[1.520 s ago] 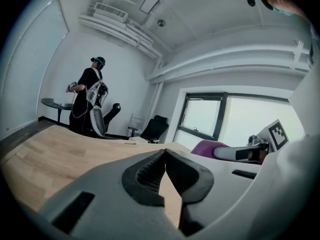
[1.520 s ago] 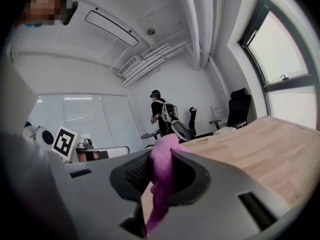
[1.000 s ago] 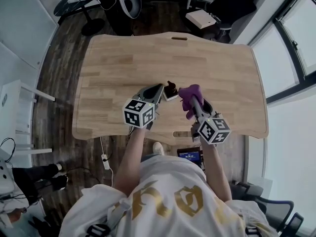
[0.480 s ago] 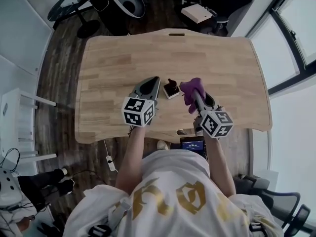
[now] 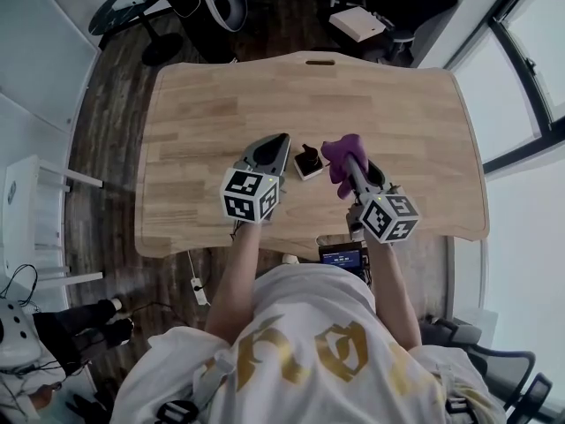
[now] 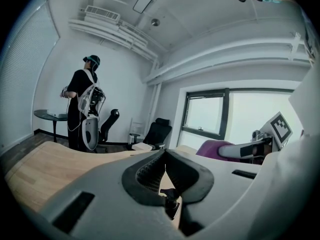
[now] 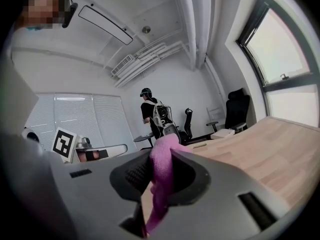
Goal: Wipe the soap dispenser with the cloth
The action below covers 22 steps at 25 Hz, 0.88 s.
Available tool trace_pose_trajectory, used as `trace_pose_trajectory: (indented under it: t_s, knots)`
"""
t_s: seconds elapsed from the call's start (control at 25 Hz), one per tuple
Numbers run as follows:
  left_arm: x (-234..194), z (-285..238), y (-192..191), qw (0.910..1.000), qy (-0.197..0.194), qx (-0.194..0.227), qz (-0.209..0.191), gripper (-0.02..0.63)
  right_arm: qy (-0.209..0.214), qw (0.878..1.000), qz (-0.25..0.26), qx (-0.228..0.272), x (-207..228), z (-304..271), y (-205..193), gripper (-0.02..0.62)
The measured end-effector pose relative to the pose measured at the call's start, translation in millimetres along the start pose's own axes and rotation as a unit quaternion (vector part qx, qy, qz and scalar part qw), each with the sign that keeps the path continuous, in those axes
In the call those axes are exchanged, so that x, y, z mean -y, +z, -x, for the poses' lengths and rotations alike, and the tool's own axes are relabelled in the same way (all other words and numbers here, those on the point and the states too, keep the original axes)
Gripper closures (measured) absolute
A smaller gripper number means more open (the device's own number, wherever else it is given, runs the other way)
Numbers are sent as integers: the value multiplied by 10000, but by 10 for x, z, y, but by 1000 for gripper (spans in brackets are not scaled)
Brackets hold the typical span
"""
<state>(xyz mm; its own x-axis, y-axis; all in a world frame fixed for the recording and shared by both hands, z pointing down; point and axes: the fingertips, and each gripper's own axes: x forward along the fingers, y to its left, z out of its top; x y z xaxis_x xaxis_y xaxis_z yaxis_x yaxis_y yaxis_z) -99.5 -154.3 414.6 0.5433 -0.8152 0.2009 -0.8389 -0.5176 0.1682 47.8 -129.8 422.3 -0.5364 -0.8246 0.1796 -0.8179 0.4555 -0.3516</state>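
The soap dispenser [image 5: 307,162], small and white with a black pump, stands upright on the wooden table [image 5: 221,104] between my two grippers. My left gripper [image 5: 280,140] is shut and empty, its tips just left of the dispenser and apart from it. In the left gripper view the shut left gripper [image 6: 165,153] shows the pump of the soap dispenser [image 6: 170,200] through the gap below its tips. My right gripper [image 5: 347,162] is shut on the purple cloth [image 5: 341,155], which hangs just right of the dispenser. The cloth [image 7: 162,176] droops between the shut jaws of the right gripper [image 7: 163,151].
A person [image 6: 82,104] with gear on the back stands beyond the table's far end, near office chairs [image 6: 157,131]. A white box [image 5: 357,23] rests behind the table. A small lit screen [image 5: 341,257] sits under the near table edge.
The left gripper has drawn away from the dispenser, leftward and a little further onto the table. The right gripper with the cloth stays close beside the dispenser.
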Motion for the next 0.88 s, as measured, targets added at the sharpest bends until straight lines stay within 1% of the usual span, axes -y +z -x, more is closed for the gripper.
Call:
trace_pose_trajectory:
  t_s: [0.16,0.4,0.72,0.88]
  knots:
    - [-1,-89,-27,10000,-33,-73,7,597,32,9999,-91,26,57,-1,-14,534]
    - [23,-173,-168,9996,-85,-263,27,597,-35,9995,-300,-30,210,13,-116,534]
    - [-36,-204,-338,9990,-39,-410,179,597,-68,9991,-377,-179,312,-32,-249,534]
    - [-67,-241,-427,9984,-45,-497,258,597,-80,9991,-364,-210,359,-67,-249,534]
